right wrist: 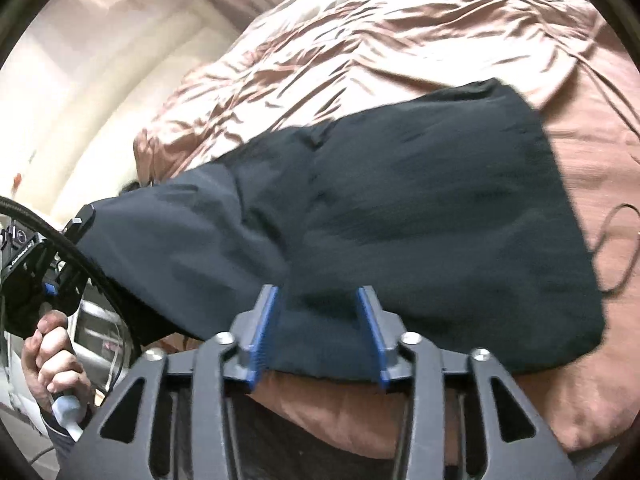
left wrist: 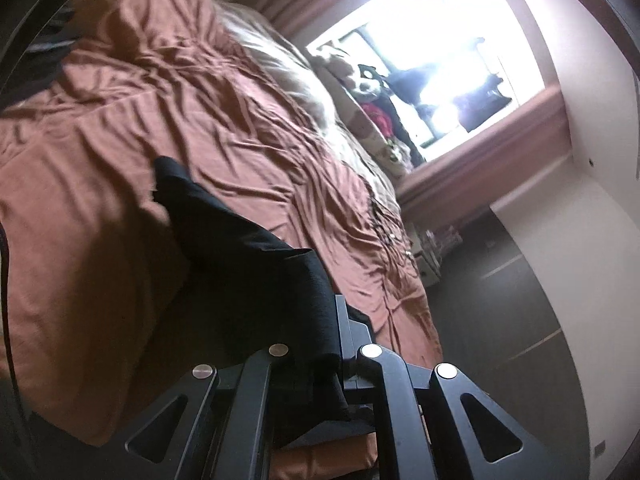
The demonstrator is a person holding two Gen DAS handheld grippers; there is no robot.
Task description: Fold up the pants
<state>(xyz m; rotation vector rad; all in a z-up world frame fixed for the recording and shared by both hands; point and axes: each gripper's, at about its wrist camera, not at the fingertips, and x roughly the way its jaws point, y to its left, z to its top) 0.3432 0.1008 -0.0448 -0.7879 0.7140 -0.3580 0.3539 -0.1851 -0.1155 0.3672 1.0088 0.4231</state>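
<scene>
Item: pants, dark, lying on a rust-brown bedsheet. In the right wrist view we see them across the middle of the frame, the right part resting flat on the bed, the left part lifted off it toward the left edge. They look already doubled over at least once, though we cannot count the layers.

Item: right gripper, lower centre of its own view. Its blue-padded tongs stand wide apart, one either side of the near edge of the cloth; we cannot tell whether the pads touch the fabric.

Item: left gripper, lower centre of the left wrist view. Its tongs are narrow and pinched on a bunch of dark cloth, which rises from them toward the middle left of the frame. In the right wrist view the same tool and the person's hand appear at the lower left, holding up the left end of the pants.

Step in hand, as we judge it: carrying the lifted end across for another fold.

Next move calls for: laying that end evenly over the flat part, edges matched, before letting go.

Also present: a bright window, upper right of the left view; a thin cable on the bed, right edge.
</scene>
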